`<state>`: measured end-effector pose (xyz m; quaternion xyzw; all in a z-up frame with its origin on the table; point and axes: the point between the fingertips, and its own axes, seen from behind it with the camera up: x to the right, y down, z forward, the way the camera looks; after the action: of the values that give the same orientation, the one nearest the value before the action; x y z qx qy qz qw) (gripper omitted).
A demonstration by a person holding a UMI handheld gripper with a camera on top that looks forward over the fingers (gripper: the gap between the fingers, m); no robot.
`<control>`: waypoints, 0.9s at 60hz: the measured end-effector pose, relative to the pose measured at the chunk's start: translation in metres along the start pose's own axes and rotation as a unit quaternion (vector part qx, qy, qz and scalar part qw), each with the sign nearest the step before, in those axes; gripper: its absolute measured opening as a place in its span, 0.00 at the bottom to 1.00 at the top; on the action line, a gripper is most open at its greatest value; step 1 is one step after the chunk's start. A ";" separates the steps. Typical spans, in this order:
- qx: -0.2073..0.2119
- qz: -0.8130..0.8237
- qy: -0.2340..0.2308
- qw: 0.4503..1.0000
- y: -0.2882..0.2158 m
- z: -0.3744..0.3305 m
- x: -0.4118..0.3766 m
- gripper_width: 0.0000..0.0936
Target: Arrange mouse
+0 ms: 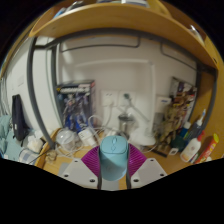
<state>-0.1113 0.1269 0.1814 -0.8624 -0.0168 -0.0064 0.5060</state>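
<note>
A pale teal computer mouse (113, 157) sits between my gripper's (113, 165) two fingers, its rounded back towards the camera. The magenta pads (92, 160) press on both its sides, so the gripper is shut on it. The mouse is held above a wooden desk (70, 160), and its underside is hidden.
Beyond the fingers the desk is crowded: a figure in a box (75, 103) against the white back wall, cables and small white items (62, 137) at the left, bottles and small things (185, 125) at the right. A wooden shelf (120, 25) runs overhead.
</note>
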 end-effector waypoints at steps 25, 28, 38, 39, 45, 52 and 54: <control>-0.153 -0.018 -0.036 0.987 0.185 0.046 -0.107 0.35; -0.164 -0.019 -0.035 0.986 0.198 0.047 -0.108 0.37; -0.160 0.007 -0.046 0.986 0.197 0.049 -0.108 0.52; -0.160 0.007 -0.048 0.986 0.197 0.049 -0.108 0.53; -0.161 0.011 -0.043 0.986 0.191 0.049 -0.103 0.75; -0.125 0.007 -0.027 0.992 0.152 0.032 -0.089 0.91; -0.116 0.006 -0.032 0.993 0.138 0.023 -0.088 0.92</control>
<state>-0.1948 0.0772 0.0473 -0.9149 -0.0264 0.0223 0.4021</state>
